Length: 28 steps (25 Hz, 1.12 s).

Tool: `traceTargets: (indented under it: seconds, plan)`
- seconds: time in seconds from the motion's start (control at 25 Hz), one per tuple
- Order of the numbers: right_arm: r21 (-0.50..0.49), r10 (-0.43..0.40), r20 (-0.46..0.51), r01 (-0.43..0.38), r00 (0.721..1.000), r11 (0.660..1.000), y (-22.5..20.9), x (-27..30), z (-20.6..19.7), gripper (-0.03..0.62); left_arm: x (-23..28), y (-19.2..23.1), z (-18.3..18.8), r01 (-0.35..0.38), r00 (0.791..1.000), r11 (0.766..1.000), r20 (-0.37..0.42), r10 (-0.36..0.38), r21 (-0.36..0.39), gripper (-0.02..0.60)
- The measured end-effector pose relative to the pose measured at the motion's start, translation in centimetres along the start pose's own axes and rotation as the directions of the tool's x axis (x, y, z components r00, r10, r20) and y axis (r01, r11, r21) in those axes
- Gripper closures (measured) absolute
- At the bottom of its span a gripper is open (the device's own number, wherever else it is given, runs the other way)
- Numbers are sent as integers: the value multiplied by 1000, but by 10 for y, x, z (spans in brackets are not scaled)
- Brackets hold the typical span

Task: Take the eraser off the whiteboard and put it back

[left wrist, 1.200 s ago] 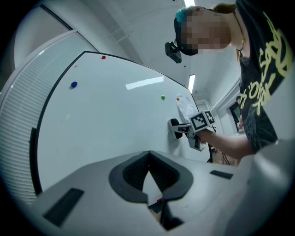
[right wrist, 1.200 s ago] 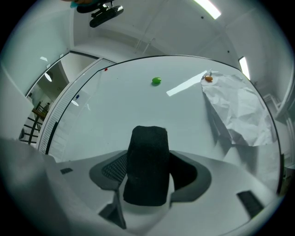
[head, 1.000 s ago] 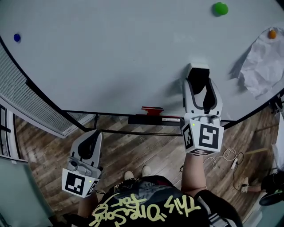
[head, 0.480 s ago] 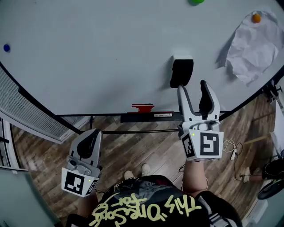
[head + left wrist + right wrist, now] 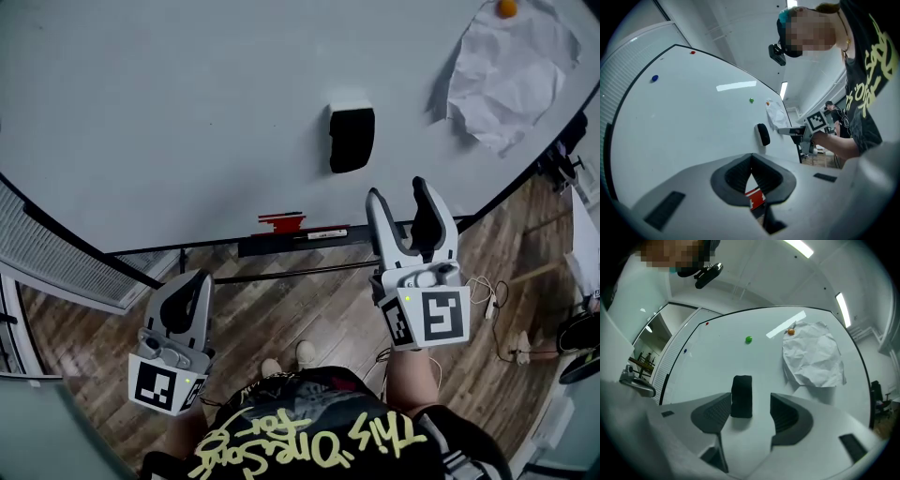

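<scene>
Eraser (image 5: 352,139) clings to whiteboard (image 5: 169,112); right claw (image 5: 397,191) gapes empty, clear of it; left claw (image 5: 190,284) closed.

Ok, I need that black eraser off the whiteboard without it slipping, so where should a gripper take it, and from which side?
Probably by its two long side faces, mid-height, coming straight at the whiteboard. The eraser sits upright, taller than wide, and stands proud of the board, so its narrow width should fit the open jaws of the right gripper.

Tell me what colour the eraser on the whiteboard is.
Black. The eraser shows best in the right gripper view, against the white board.
</scene>
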State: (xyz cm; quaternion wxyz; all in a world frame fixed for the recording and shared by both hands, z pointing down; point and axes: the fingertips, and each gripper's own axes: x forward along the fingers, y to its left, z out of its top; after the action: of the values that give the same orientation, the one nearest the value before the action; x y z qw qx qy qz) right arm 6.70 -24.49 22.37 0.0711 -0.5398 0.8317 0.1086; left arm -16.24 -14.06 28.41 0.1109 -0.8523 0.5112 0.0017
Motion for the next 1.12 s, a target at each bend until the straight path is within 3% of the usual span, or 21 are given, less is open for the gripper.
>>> traceTargets:
  seconds: [0.4, 1.12]
  plan:
    - [-5, 33, -40, -33, 999, 999, 7, -14, -11, 342, 6, -7, 2, 27, 1000, 1000, 6, -27, 2, 574]
    - [50, 106, -99, -101, 989, 994, 26, -27, -38, 500, 14, -7, 0, 39, 999, 999, 1, -39, 3, 574]
